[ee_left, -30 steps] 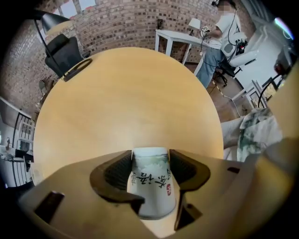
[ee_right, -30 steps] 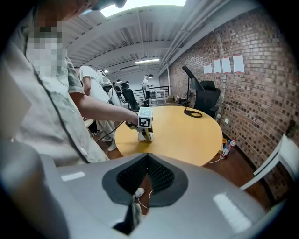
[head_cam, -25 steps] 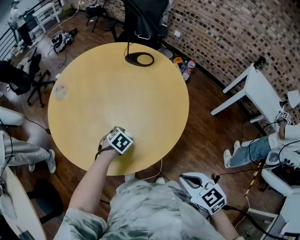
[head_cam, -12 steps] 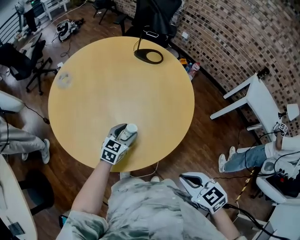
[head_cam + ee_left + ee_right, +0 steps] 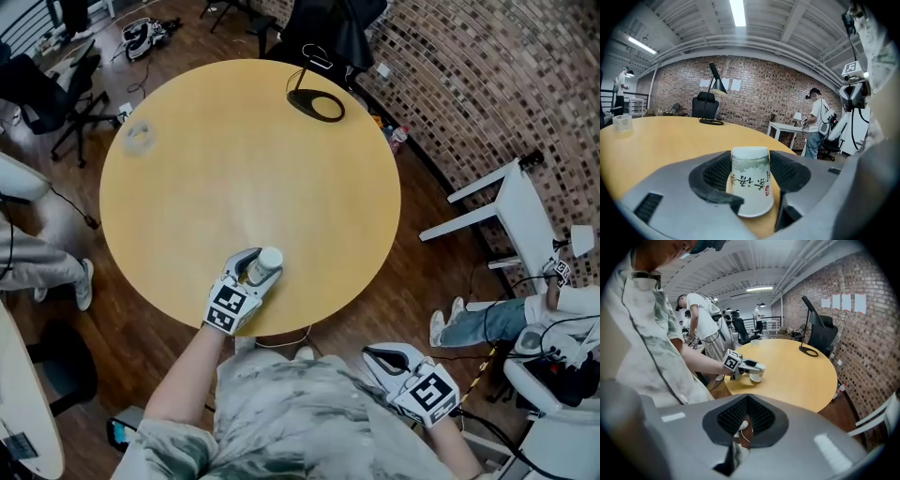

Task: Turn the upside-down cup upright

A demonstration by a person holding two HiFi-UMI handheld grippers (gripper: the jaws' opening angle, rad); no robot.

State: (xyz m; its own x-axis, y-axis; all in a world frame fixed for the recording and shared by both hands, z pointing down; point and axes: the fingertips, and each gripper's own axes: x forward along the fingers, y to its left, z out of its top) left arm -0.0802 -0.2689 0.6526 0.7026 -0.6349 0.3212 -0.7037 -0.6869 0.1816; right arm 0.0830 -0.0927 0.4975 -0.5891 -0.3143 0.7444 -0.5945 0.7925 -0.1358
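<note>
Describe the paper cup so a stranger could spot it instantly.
Find the round wooden table. At its near edge, the left tongs clamp a white paper cup with green print and black characters. Unlike the clear plastic cup far left, it is opaque.

Left claw [image 5: 256,269] grips the cup [image 5: 269,259]; right claw [image 5: 373,353] seemingly closed.

I read the counter [image 5: 244,159] as a clock face from the head view. The cup [image 5: 265,263] sits between the jaws of the left gripper [image 5: 255,267], over the counter just inside its 6 o'clock edge. A lamp base [image 5: 316,103] lies on the counter at 1 o'clock, by the far rim. A small glass [image 5: 139,138] stands at 10 o'clock near the edge. The right gripper [image 5: 377,355] is off the counter at 5 o'clock, and a bench [image 5: 506,202] stands on the floor at 3 o'clock
</note>
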